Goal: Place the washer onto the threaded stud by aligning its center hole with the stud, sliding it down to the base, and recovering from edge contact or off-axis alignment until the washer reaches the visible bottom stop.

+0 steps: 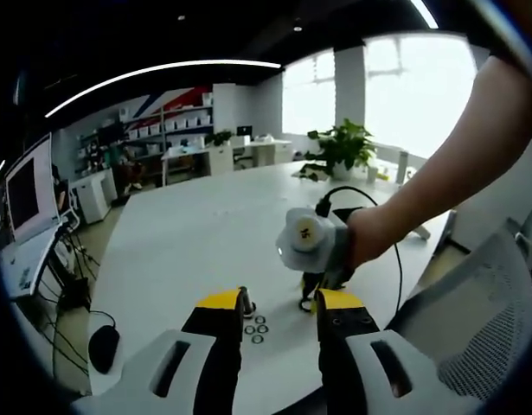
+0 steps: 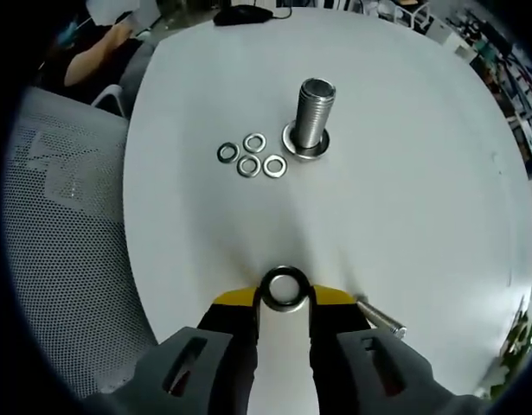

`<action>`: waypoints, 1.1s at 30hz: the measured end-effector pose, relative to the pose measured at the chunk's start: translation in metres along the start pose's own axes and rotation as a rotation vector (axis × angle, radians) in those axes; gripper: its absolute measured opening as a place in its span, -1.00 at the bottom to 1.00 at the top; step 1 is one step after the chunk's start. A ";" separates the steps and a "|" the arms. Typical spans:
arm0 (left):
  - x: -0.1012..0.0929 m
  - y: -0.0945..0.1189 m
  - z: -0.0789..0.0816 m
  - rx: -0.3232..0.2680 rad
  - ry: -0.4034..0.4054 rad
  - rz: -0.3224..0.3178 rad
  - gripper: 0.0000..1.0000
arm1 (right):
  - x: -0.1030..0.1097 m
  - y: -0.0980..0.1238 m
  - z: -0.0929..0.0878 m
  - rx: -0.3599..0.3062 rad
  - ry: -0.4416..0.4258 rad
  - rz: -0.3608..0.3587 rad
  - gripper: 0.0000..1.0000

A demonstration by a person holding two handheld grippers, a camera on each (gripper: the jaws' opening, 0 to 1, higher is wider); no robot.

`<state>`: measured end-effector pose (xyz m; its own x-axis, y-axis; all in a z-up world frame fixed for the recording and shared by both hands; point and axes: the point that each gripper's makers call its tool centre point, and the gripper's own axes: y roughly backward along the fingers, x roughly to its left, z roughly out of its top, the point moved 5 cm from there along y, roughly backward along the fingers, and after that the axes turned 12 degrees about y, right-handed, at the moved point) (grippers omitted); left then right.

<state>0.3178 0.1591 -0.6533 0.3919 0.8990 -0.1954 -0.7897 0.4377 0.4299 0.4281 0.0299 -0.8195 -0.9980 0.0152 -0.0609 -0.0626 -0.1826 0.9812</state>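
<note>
Right gripper view: a flat steel washer point(image 2: 284, 290), ring-shaped and shiny, sits pinched between the yellow-tipped jaws of the right gripper point(image 2: 284, 301), well short of the upright threaded stud point(image 2: 314, 116) on its round base. Four smaller washers point(image 2: 251, 155) lie clustered beside the stud on the smooth white table point(image 2: 421, 190). The left gripper point(image 1: 278, 304) hangs spread above the table, holding nothing. A mesh chair point(image 2: 62, 233) stands alongside.

The left gripper view looks low and level across the round white table point(image 1: 188, 233) toward distant windows. The right gripper view looks steeply down, closer. Both share the upright threaded steel stud point(image 2: 313, 112) (small in the left view point(image 1: 244, 300)) and four loose steel washers point(image 2: 251, 156).
</note>
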 end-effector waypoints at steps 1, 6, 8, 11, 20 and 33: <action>0.000 0.000 0.000 0.002 -0.003 0.001 -0.35 | 0.000 0.000 0.000 -0.002 -0.005 0.000 -0.56; -0.001 -0.001 -0.002 0.012 -0.012 -0.002 -0.34 | 0.002 0.001 -0.002 -0.004 -0.004 0.002 -0.56; -0.002 -0.001 -0.002 0.012 -0.013 -0.001 -0.32 | 0.002 0.001 -0.002 -0.008 -0.007 0.001 -0.56; -0.002 -0.002 -0.002 0.015 -0.007 -0.007 -0.32 | 0.000 0.005 -0.002 -0.017 -0.014 -0.014 -0.56; -0.001 -0.001 0.000 0.006 -0.003 -0.006 -0.31 | -0.007 0.025 0.007 -0.081 -0.054 -0.036 -0.55; 0.001 0.000 0.001 -0.004 0.006 -0.001 -0.34 | -0.020 0.056 0.033 -0.138 0.017 -0.096 -0.55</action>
<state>0.3190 0.1601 -0.6528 0.3904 0.8984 -0.2011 -0.7910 0.4390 0.4261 0.4448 0.0519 -0.7574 -0.9873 0.0224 -0.1570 -0.1561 -0.3147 0.9363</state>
